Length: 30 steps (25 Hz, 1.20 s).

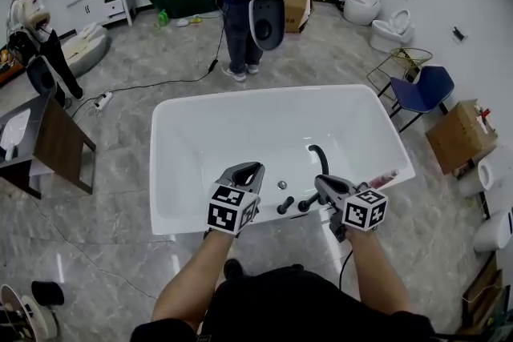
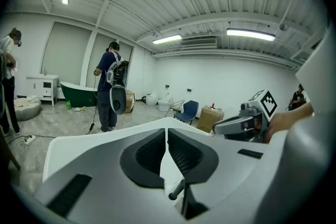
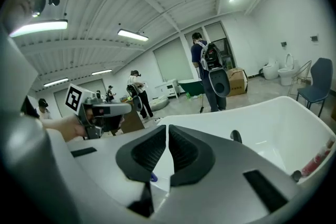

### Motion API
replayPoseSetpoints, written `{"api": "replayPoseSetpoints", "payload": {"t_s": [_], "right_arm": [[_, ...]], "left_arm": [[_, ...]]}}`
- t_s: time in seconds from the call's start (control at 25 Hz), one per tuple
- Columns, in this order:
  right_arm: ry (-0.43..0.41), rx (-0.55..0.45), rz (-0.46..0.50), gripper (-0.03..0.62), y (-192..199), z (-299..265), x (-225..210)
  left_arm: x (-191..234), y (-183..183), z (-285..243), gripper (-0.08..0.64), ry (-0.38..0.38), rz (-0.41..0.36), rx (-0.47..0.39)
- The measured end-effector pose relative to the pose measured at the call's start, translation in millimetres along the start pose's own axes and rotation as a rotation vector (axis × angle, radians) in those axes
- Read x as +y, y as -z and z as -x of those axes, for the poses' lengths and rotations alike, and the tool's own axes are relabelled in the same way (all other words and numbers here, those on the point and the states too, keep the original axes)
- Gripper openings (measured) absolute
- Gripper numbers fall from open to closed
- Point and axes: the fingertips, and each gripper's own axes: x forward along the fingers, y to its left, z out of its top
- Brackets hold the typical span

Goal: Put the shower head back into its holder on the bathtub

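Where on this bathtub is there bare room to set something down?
Free: the bathtub floor, from far wall to black spout, and near rim left of the left gripper. Crowded: near rim around spout, knobs, right gripper.

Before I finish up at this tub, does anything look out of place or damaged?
Nothing looks spilled or broken. The one stray thing is a pinkish tube-like item lying loose on the white bathtub, on its rim at the near right corner. What it is can't be made out.
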Motion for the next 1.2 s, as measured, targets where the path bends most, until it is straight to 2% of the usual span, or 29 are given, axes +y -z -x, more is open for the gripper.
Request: {"api": "replayPoseSetpoints", "payload": {"t_s": [0.16,0.36,0.6,0.8,0.92,1.0,1.12,1.2], "right_arm": [[-0.096,-0.076,0.077,0.017,-48.9,26.1,11.6],[-0.155,-0.154,0.178,0.017,-93.5,68.5,13.7],[-0.113,-0.280,0.208,0.017,-132.8,114.3,-5.8],[-0.135,-0.295,0.307,0.017,-156.2,121.4,-0.9],[-0.099,-0.344,0.322,0.017,-174.3,124.2,-3.2],[-0.069,-0.408,0.292,0.017,-185.0,128.6,-6.8],[-0.044,-0.496,0.220,0.017,-186.8,134.6,-14.0],[-0.033,-0.507,0.204,0.016,-177.0,134.8,-15.9]], "left_arm": [[-15.1,-27.6,-13.4,0.030,-0.031,-0.018,-0.030],[-39.0,-65.3,-24.7,0.030,-0.066,-0.085,-0.065],[-61.8,-115.8,-23.6,0.031,-0.091,-0.183,-0.119],[-71.3,-154.0,-25.2,0.029,-0.045,-0.274,-0.141],[-82.5,-175.9,-15.4,0.031,0.043,-0.270,-0.212],[-87.2,-179.9,-8.1,0.030,0.084,-0.245,-0.245],[-79.9,-177.1,1.1,0.020,0.075,-0.144,-0.302],[-70.8,-168.4,3.4,0.017,0.031,-0.106,-0.316]]}}
